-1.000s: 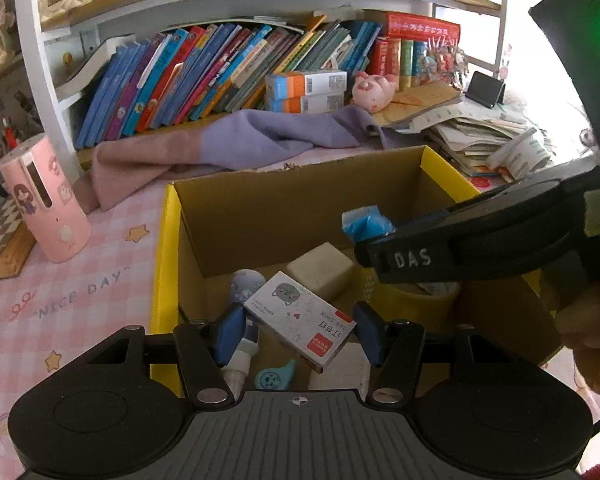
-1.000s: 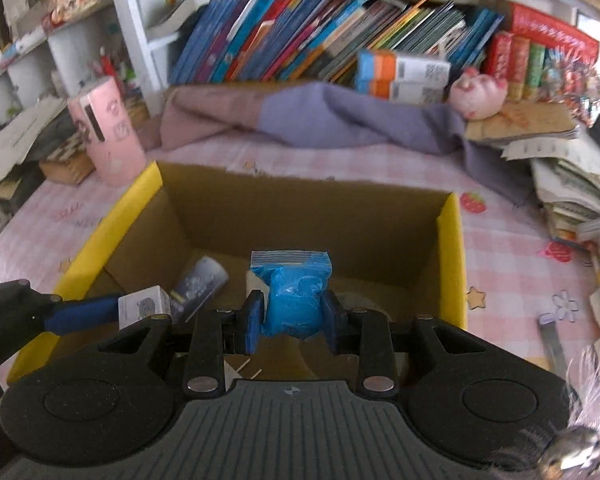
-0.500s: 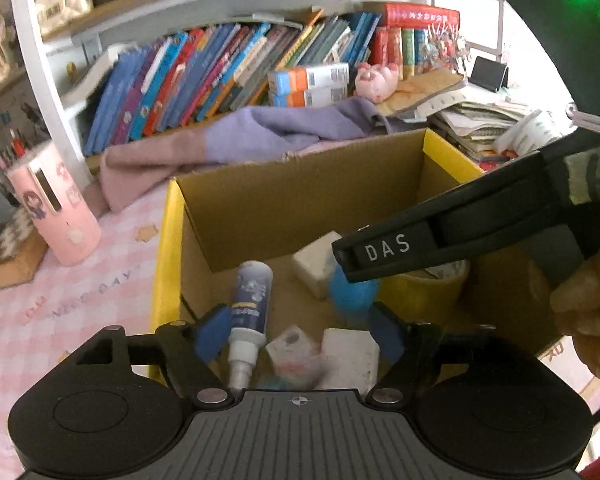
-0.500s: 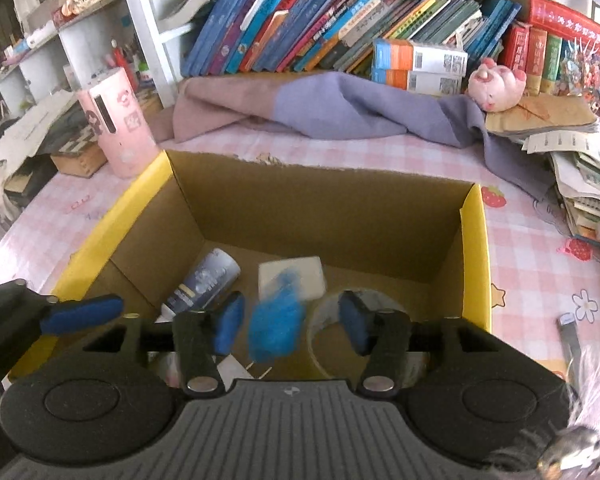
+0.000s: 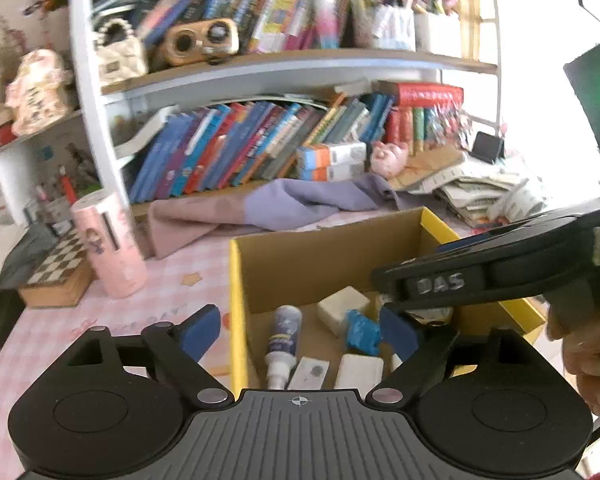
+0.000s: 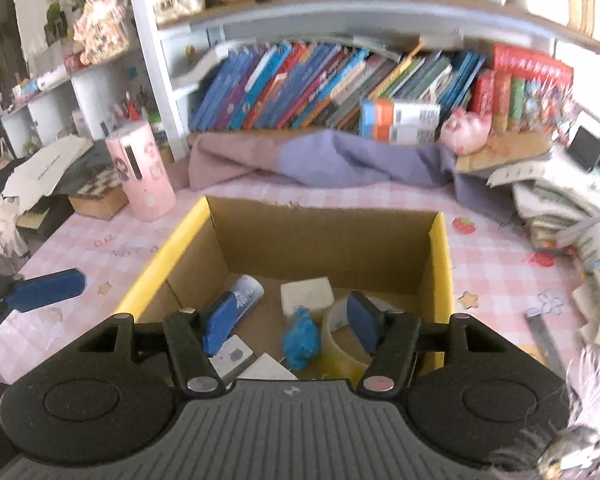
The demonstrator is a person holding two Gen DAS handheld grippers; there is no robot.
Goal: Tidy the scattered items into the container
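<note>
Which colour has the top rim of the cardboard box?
Yellow: the open brown cardboard box has bright yellow rims, clearest in the right wrist view.

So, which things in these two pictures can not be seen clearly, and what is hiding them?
- Near end of the cardboard box: right wrist view, covered by the right gripper body.
- Tape roll: right wrist view, partly behind a finger pad; in the left wrist view, behind the other gripper.
- Small white box: left wrist view, cut by the left gripper body; print too small.
- Spray bottle label: blurred.
- Book titles: blurred.
</note>
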